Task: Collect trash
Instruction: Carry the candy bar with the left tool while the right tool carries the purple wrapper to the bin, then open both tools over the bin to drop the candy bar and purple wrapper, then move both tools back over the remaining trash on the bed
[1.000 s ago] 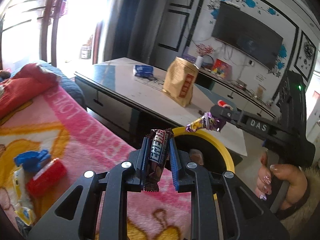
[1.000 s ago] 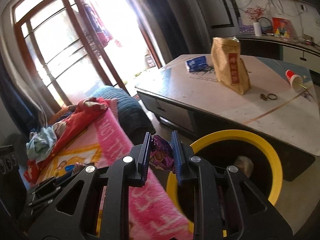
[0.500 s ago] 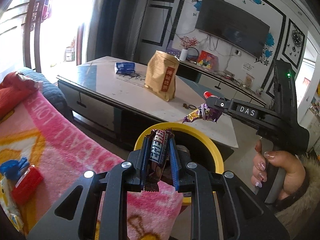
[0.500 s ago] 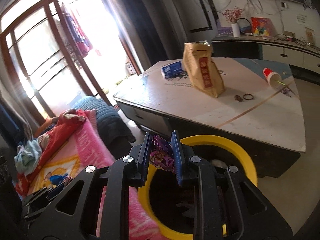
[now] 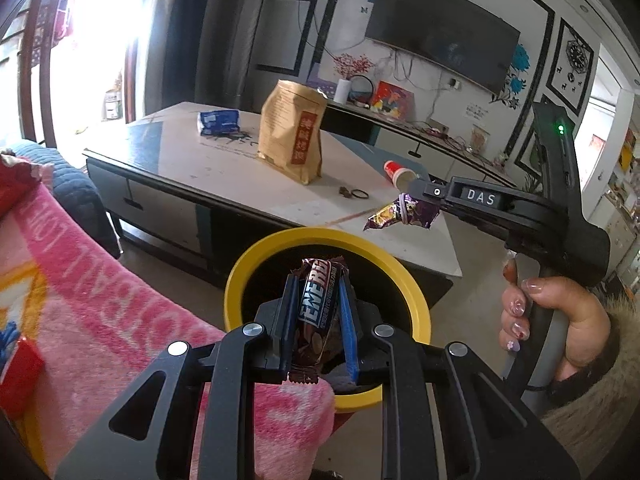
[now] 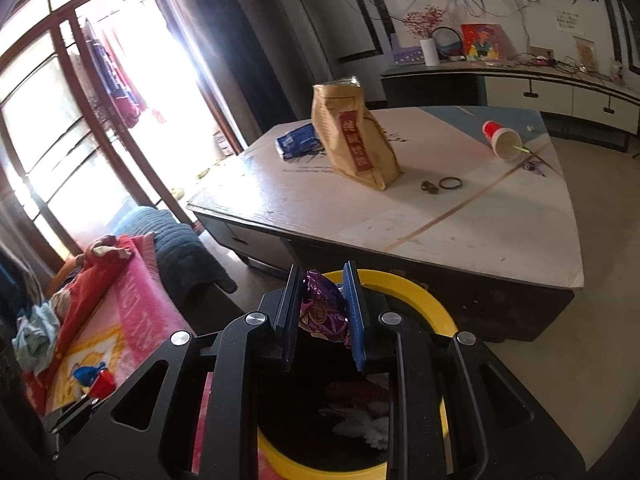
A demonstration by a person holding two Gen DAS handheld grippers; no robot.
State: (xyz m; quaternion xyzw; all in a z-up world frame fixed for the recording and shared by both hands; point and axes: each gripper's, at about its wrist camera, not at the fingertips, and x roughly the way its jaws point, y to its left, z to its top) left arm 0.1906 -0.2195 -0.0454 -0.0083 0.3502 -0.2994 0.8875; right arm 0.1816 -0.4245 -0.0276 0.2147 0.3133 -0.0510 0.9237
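Note:
My left gripper (image 5: 318, 276) is shut on a brown "ENERGY" candy bar wrapper (image 5: 316, 304) and holds it over the mouth of a yellow-rimmed black trash bin (image 5: 256, 256). My right gripper (image 6: 322, 276) is shut on a crumpled purple wrapper (image 6: 324, 312), also above the bin (image 6: 424, 300), which holds some white trash. In the left wrist view the right gripper (image 5: 416, 200) comes in from the right with the purple wrapper (image 5: 400, 216) above the bin's far rim.
A low coffee table (image 6: 460, 224) behind the bin carries a brown paper bag (image 6: 354, 140), a blue packet (image 6: 296, 142), a tipped red cup (image 6: 500, 138) and a hair tie (image 6: 450, 183). A pink blanket (image 5: 100, 300) with red and blue scraps (image 6: 94, 378) lies left.
Both grippers have moved forward and to the right, from over the pink blanket to above the bin's mouth. Each still holds its wrapper.

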